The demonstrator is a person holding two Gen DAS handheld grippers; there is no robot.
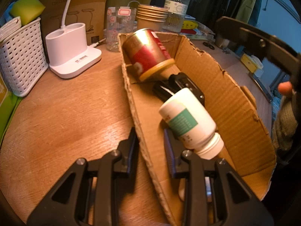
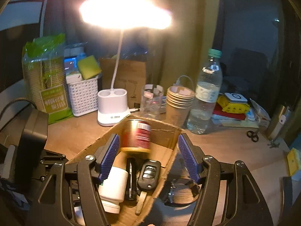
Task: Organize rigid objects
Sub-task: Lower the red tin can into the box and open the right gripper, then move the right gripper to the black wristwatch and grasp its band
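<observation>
The left tongs [image 1: 150, 150] pinch the near wall of the cardboard box [image 1: 235, 101] on the table [image 1: 65, 113], while the right tongs [image 2: 148, 156] gape empty above it. Inside lies the red can [image 2: 137, 133]: stiff, light-looking, smooth and prone to roll, best gripped across its middle.

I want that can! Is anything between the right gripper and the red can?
Nothing visible. The red can sits at the far end of the cardboard box, straight ahead of the open right gripper. The white bottle and car key lie lower, on the box floor.
</observation>
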